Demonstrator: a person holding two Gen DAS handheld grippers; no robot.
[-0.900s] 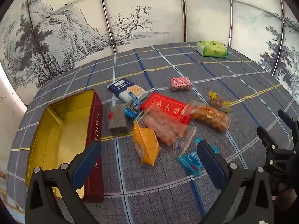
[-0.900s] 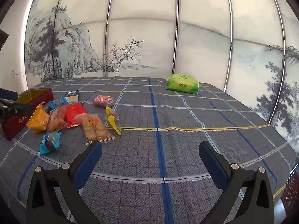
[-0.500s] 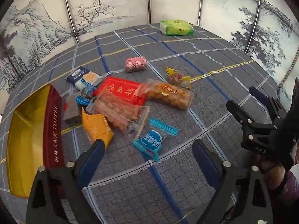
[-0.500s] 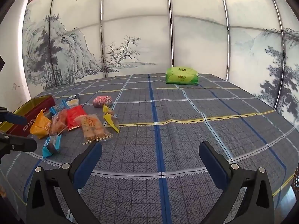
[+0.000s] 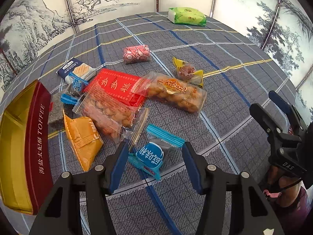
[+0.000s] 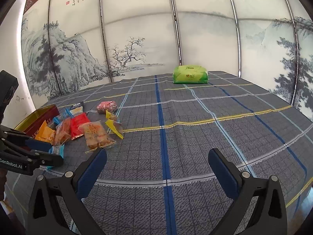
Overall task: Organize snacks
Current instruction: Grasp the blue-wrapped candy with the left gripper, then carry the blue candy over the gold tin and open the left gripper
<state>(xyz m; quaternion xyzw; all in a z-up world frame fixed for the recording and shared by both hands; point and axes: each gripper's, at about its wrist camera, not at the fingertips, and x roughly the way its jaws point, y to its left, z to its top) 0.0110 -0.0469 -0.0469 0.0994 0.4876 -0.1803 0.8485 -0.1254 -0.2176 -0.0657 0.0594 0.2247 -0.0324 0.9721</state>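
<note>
Several wrapped snacks lie in a heap on the plaid tablecloth. My left gripper [image 5: 155, 165] is open, its fingers on either side of a blue-wrapped candy [image 5: 154, 152], low over it. Beside it lie an orange packet [image 5: 82, 141], two clear bags of fried snacks [image 5: 176, 94], a red packet [image 5: 119, 88], a pink sweet [image 5: 137, 53] and a yellow-wrapped one [image 5: 188, 72]. An open red and gold toffee tin [image 5: 21, 143] stands at the left. My right gripper [image 6: 157, 168] is open and empty over bare cloth, right of the heap [image 6: 78, 129].
A green tissue pack [image 5: 186, 15] lies at the far side of the table, also in the right wrist view [image 6: 190, 74]. Painted screen panels ring the table. The right gripper also shows at the right edge of the left wrist view [image 5: 277, 125].
My left gripper has swung right and come down close over the blue candy, and its jaws have narrowed around it. The right gripper has barely moved.
</note>
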